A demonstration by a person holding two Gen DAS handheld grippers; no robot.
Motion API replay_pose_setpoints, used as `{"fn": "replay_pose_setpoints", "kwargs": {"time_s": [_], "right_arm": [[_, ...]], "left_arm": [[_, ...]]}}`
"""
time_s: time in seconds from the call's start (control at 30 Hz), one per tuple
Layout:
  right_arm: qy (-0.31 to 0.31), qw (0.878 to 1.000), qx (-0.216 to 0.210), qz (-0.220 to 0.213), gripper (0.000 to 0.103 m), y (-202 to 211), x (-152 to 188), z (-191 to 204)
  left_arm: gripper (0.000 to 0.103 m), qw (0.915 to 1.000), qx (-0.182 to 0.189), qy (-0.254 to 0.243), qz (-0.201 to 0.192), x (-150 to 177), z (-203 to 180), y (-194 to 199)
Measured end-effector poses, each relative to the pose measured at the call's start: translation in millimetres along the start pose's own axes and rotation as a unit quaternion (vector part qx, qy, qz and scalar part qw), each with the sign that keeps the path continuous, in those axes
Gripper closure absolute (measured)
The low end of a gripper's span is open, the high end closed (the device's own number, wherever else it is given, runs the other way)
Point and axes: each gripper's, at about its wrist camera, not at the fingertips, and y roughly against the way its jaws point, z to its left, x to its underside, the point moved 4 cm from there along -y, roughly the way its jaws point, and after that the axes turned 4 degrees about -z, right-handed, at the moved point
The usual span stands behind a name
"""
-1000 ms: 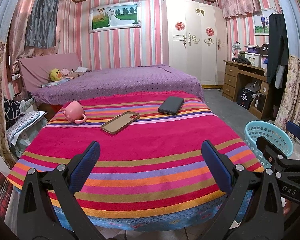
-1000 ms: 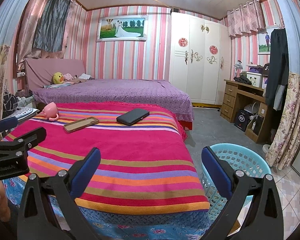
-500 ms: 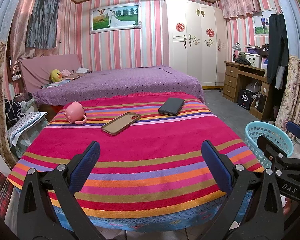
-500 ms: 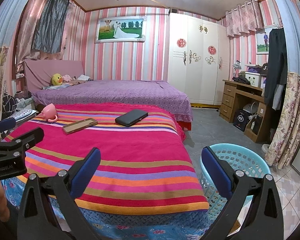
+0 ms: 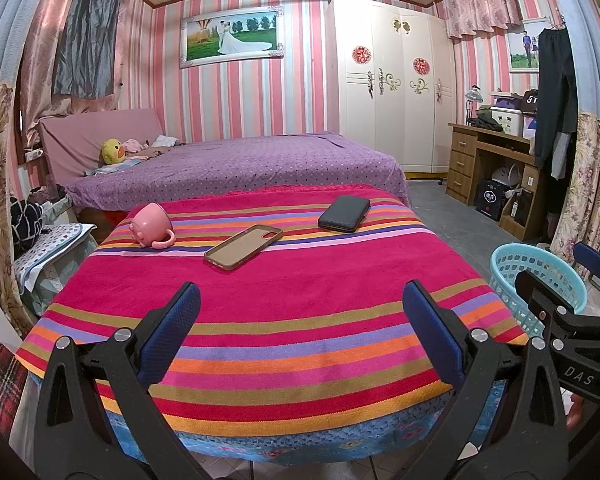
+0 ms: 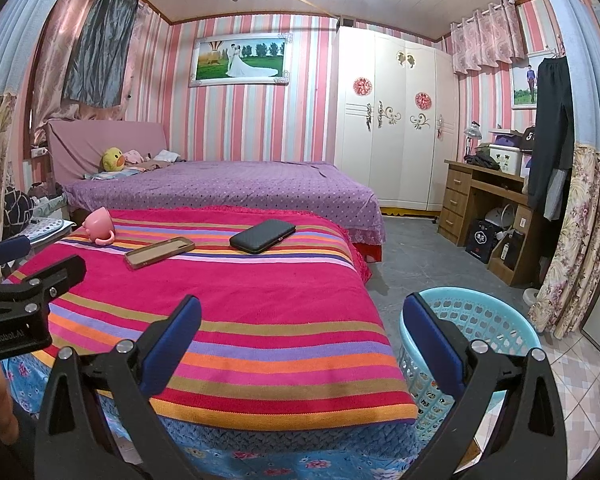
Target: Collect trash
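Oddly, nothing on the striped cloth (image 5: 300, 304) looks like litter; the task's things seem to be the three objects lying on it, with the turquoise basket (image 6: 496, 328) on the floor just beside the cloth's right edge as the likely bin.

Both claws are spread wide and hold nothing: the left gripper (image 5: 300, 320) hangs over the near end of the cloth, and the right gripper (image 6: 300, 328) hangs over the cloth's near right corner, with its right finger in front of the basket.

At the far end of the cloth, the pink mug (image 5: 151, 225) lies tipped on its side at the left, its mouth turned up and away and its handle resting on the cloth toward the viewer. It is probably hard, smooth and breakable; the rim wall or the handle loop seems the safest hold.

The phone case (image 5: 243, 247) lies flat near the middle of the far end, hollow side up. Its long axis runs diagonally, the camera cut-out at the far right end. It should be light and bendy, so pinching across a long edge near the middle looks best.

The dark wallet (image 5: 344, 219) lies flat to the right of the case, slanted the same way. It looks soft-skinned but firm, thick enough to grasp across its short width.
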Motion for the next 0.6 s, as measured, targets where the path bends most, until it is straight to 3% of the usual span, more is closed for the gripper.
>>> {"fn": "replay_pose_setpoints", "kwargs": {"time_s": [0.6], "right_arm": [[0.0,1.0,-0.001,-0.001,0.005,0.4,0.0,-0.6]], "left_arm": [[0.005,1.0,-0.004,-0.001,0.0,-1.4,6.7,1.2]]}}
